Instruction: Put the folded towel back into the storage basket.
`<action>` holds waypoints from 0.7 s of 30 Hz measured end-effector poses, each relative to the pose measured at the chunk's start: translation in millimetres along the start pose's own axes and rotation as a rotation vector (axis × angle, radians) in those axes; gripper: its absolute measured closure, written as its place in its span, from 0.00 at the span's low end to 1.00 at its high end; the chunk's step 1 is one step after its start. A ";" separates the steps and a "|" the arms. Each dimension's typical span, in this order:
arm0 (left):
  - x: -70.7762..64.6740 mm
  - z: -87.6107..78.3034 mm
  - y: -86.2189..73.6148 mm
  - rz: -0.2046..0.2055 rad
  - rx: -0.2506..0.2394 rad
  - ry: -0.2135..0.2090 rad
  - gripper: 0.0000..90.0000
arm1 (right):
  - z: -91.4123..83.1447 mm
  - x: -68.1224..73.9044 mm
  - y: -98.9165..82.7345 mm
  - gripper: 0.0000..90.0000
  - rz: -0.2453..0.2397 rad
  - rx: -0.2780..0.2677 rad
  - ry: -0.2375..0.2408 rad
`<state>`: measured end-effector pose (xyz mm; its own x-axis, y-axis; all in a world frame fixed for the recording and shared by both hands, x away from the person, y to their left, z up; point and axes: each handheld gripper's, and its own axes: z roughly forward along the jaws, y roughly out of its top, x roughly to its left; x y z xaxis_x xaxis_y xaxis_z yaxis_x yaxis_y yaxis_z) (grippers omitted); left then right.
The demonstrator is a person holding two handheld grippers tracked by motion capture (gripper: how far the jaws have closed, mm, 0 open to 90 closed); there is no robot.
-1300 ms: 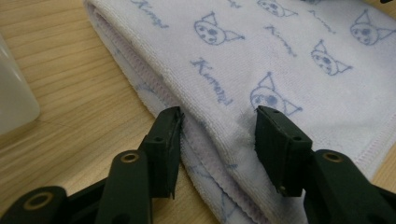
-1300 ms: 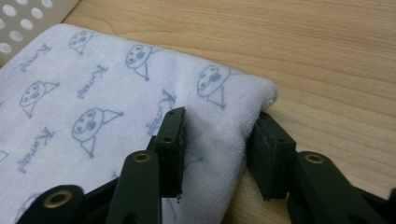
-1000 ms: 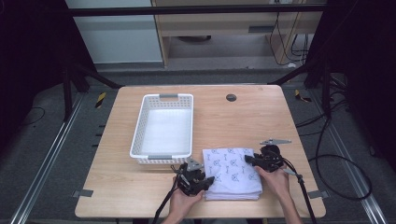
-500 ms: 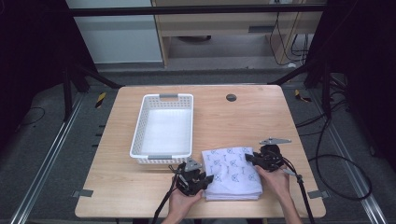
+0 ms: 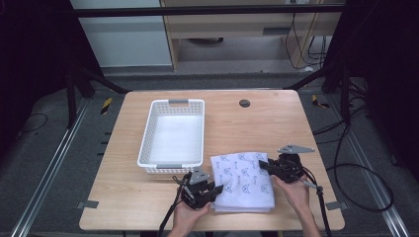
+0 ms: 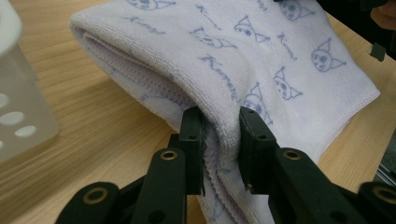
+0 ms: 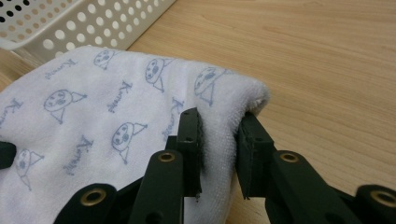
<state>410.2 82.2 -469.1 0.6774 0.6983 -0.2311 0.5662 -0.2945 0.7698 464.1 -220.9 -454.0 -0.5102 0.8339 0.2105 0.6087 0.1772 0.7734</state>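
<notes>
Both tongs (image 5: 220, 188) (image 5: 261, 164) clamping folded towel (image 5: 242, 180)

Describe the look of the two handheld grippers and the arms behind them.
Both the left gripper and the right gripper are black, each with a grey three-cornered plate on top and a dark trailing cable. The jaws are flat black bars with brass-coloured rivets. The forearms are bare, no sleeves visible.

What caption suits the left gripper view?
Left gripper pinching a folded towel beside a white basket.
</notes>
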 end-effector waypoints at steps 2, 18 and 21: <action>-0.7 -2.9 1.6 0.003 -0.005 -0.001 0.81 | -3.5 4.6 2.0 0.82 -0.008 -0.008 -0.003; -6.7 -21.9 14.7 0.024 -0.057 -0.007 0.81 | -22.2 13.6 13.3 0.82 -0.033 -0.079 -0.001; -8.0 -26.0 17.3 0.029 -0.070 -0.008 0.81 | -26.5 16.0 16.6 0.82 -0.039 -0.094 -0.001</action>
<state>402.5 88.5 -438.4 0.6969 0.6849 -0.2126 0.5124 -0.2682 0.8158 449.9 -218.5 -422.0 -0.5319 0.8277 0.1788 0.5290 0.1599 0.8334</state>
